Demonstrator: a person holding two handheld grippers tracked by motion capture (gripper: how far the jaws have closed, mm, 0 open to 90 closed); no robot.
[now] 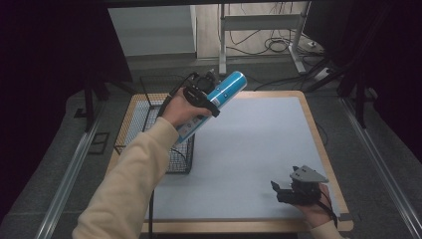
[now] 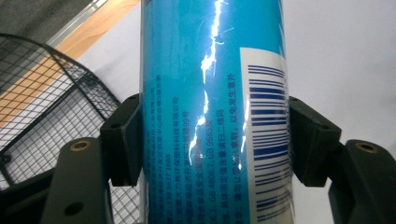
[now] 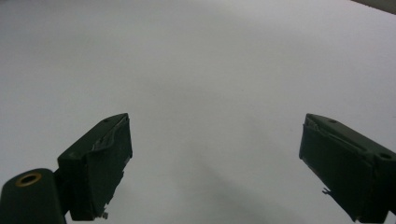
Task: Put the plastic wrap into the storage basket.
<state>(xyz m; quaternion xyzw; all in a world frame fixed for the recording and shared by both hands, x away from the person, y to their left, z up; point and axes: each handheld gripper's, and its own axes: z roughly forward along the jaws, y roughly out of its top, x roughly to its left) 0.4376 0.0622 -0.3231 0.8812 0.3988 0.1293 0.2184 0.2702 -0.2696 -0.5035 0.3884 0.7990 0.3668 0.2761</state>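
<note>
Glossy blue cylindrical can (image 1: 215, 103), rigid and probably slippery, sits clenched mid-body in the left gripper (image 2: 212, 140) above the black wire basket (image 1: 149, 124); the right gripper (image 3: 215, 158) rests with jaws released.

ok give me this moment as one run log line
left gripper: shut on tall blue cylindrical can, held tilted above black wire mesh basket | right gripper: open, low over grey table mat

The high view is dim at its edges, with the white mat (image 1: 249, 149) lit evenly from above. In the left gripper view a bright glare streak runs down the blue can (image 2: 212, 112), and its small print is a little blurred. In the right gripper view a soft shadow lies on the mat between the jaws.
</note>
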